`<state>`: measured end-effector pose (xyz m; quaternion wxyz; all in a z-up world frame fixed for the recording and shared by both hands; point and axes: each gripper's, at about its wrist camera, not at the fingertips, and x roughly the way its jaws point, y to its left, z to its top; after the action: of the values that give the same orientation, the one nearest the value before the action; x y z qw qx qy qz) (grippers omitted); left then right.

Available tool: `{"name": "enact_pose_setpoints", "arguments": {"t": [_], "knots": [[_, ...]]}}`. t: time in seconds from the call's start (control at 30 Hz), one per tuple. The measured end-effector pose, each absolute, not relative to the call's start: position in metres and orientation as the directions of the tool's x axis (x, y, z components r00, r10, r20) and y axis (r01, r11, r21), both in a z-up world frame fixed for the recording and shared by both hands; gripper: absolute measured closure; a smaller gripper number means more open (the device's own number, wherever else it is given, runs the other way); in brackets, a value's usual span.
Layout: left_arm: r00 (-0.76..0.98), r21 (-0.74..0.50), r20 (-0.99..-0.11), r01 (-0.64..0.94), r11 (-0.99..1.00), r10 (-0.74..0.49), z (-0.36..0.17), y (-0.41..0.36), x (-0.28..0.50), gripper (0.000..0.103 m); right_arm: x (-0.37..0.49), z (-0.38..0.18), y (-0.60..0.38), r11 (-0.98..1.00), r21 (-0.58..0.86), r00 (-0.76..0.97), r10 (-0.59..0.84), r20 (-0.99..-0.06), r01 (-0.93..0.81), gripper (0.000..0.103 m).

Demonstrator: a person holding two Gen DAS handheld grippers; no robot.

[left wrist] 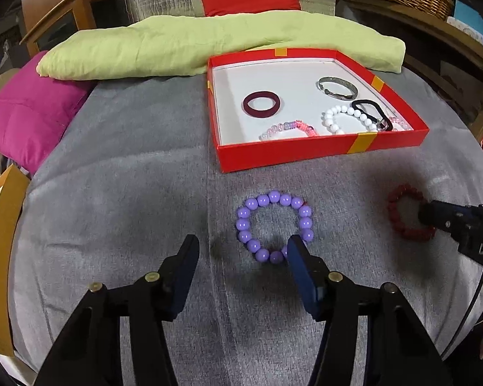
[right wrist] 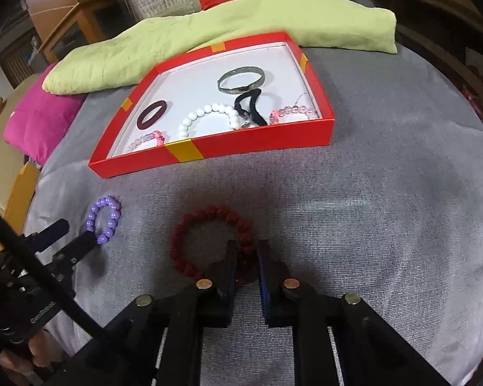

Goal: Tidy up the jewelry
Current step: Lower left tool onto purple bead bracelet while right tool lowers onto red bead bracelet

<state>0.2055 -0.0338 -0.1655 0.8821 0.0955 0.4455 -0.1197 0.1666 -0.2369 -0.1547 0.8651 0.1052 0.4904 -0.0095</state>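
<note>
On a grey cloth (left wrist: 112,193), the left gripper (left wrist: 243,251) hangs with fingers spread wide over the near edge of a purple bead bracelet (left wrist: 275,226). To the right, the right gripper (right wrist: 246,251) has its fingers drawn nearly together astride the near beads of a dark red bracelet (right wrist: 209,238). Farther back, a red box (left wrist: 306,154) holds bangles and beaded bracelets.
</note>
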Motion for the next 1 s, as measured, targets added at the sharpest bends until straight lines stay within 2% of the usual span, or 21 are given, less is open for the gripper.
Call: {"name": "enact_pose_setpoints", "arguments": {"t": [0.67,0.77,0.83,1.0], "knots": [[0.592,0.119,-0.8,0.316,0.941,-0.098,-0.167,-0.043,0.204,0.045,0.159,-0.16,-0.227,0.995,0.094,0.541,0.054,-0.839,0.046,0.08],[0.573,0.078,-0.807,0.339,0.937,-0.141,-0.166,-0.043,0.205,0.059,0.159,-0.16,-0.228,0.993,0.104,0.542,0.062,-0.838,0.047,0.08],[0.554,0.032,-0.813,0.355,0.934,-0.182,-0.166,-0.041,0.205,0.074,0.159,-0.16,-0.229,0.993,0.109,0.542,0.066,-0.838,0.047,0.08],[0.528,-0.037,-0.816,0.361,0.932,-0.237,-0.164,-0.032,0.209,0.092,0.159,-0.16,-0.229,0.992,0.118,0.542,0.074,-0.837,0.048,0.08]]}}
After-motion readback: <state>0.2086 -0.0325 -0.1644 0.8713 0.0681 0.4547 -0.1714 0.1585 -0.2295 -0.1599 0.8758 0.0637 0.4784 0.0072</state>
